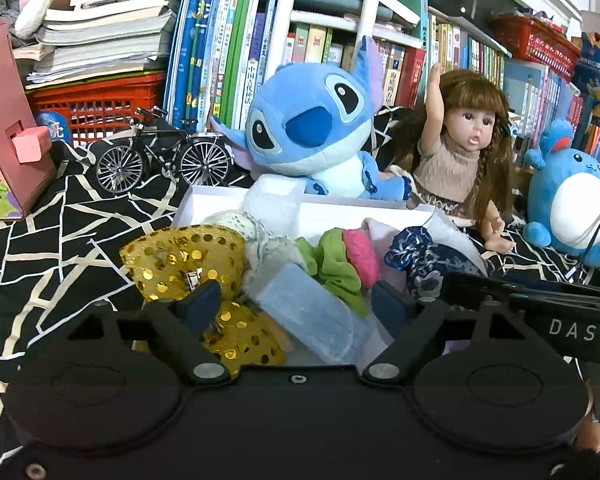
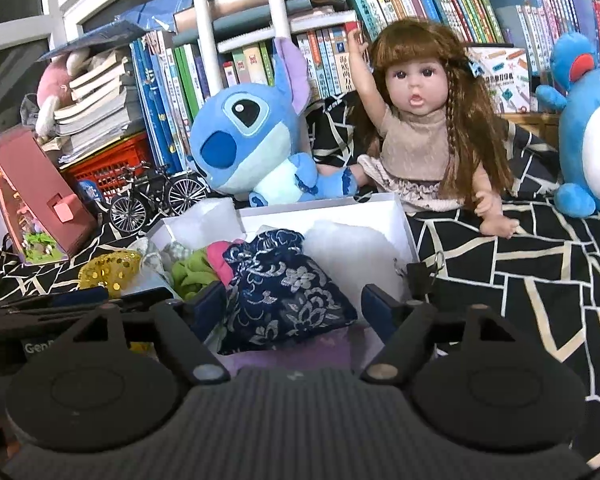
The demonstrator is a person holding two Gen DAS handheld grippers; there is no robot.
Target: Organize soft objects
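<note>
A white box [image 1: 340,210] [image 2: 404,216] holds soft things: a gold sequin bow [image 1: 184,260] [image 2: 112,266], a green scrunchie [image 1: 336,264] [image 2: 192,270], a pink scrunchie [image 1: 362,254] [image 2: 218,256], white lace fabric [image 1: 260,232], a pale blue translucent piece [image 1: 320,312] and a navy floral pouch [image 1: 424,258] [image 2: 284,296]. My left gripper [image 1: 296,304] is open over the box, the pale blue piece between its fingers, its left fingertip [image 1: 200,300] by the gold bow. My right gripper [image 2: 296,304] is open around the navy pouch.
A Stitch plush [image 1: 308,128] [image 2: 252,140], a doll [image 1: 464,148] [image 2: 416,120] and a round blue plush [image 1: 572,196] [image 2: 592,128] sit behind the box on a black patterned cloth [image 1: 60,232]. A model bicycle [image 1: 160,156], a pink house model [image 1: 8,120], books and red crates stand behind.
</note>
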